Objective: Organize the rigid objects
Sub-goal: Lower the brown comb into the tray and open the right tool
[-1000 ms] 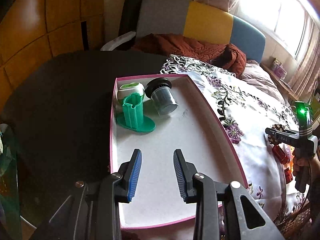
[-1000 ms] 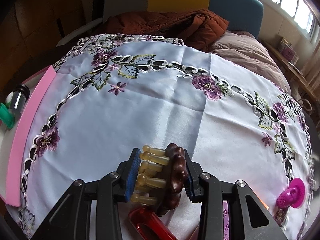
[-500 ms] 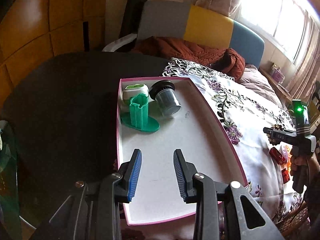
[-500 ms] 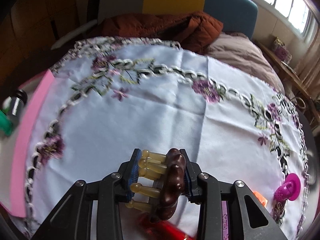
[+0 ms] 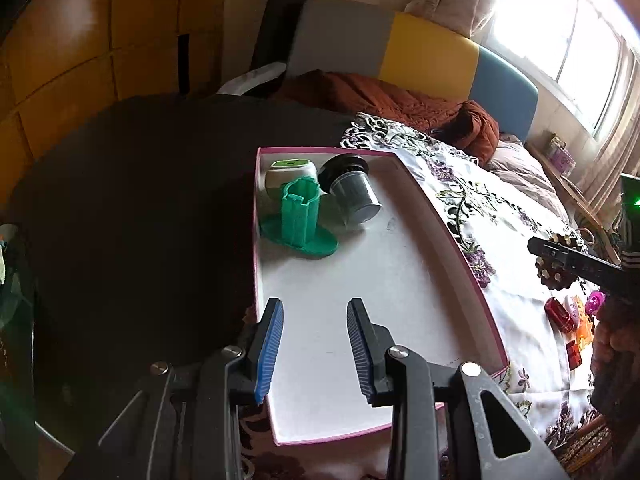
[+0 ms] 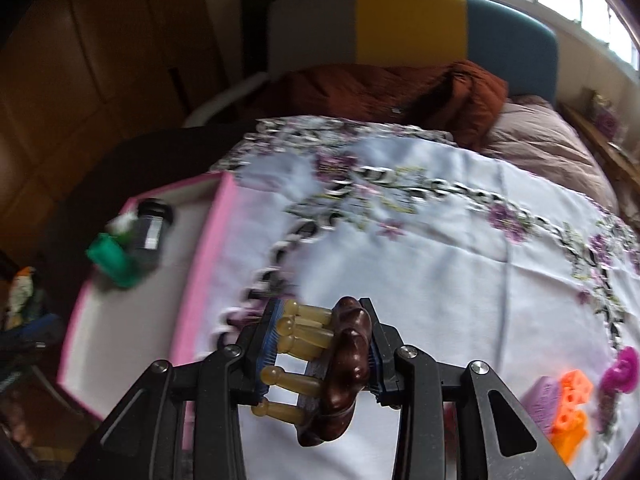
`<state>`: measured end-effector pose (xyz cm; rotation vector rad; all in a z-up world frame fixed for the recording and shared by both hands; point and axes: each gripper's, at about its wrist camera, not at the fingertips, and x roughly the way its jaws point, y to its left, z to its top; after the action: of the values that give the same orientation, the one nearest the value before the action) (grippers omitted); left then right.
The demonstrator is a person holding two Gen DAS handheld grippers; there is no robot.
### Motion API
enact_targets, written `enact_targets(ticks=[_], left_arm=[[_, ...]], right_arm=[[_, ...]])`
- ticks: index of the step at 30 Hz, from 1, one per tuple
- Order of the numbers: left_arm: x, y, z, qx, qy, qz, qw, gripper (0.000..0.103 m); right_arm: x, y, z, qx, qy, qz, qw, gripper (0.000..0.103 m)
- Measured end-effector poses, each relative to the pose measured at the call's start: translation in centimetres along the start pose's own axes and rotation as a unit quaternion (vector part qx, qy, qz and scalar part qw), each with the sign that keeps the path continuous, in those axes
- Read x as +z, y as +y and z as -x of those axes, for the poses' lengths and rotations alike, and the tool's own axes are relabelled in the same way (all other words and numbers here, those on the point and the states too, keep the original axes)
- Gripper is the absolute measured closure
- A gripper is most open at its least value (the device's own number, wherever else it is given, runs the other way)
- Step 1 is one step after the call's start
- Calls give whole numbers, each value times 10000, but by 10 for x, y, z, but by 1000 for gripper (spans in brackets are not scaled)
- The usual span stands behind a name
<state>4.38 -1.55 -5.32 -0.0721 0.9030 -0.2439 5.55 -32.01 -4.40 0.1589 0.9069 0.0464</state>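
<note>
A white tray with a pink rim [image 5: 440, 216] lies on the dark table, its right edge against the embroidered cloth [image 6: 440, 264]. In its far left corner stand a green holder [image 5: 300, 220], a white and green container [image 5: 288, 172] and a dark grey cup [image 5: 352, 192]. My left gripper [image 5: 314, 344] hovers open over the tray's near part, nothing between its fingers. My right gripper [image 6: 320, 312] is shut on a brown wooden massager with yellowish pegs [image 6: 348, 360], lifted above the cloth just right of the tray rim [image 6: 200, 264]. The left wrist view shows that massager [image 5: 554, 276] at the far right.
Small toys lie on the cloth's near right: a red piece [image 5: 560, 314], orange bricks [image 6: 572, 404], a purple block [image 6: 544, 400] and a magenta piece [image 6: 622, 368]. A sofa with a rust-brown blanket [image 6: 380, 88] stands behind the table. Wooden panels line the left wall.
My right gripper has risen and swung left toward the tray with the massager in it; the red piece below it has left its view. The left gripper has hardly moved.
</note>
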Motion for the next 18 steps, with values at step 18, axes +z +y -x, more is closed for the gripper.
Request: enact_targets(ticks=[18], left_arm=[[0, 24, -4, 46, 13, 299, 9995, 70]], right_arm=[[35, 124, -58, 947, 421, 590, 9929, 66]])
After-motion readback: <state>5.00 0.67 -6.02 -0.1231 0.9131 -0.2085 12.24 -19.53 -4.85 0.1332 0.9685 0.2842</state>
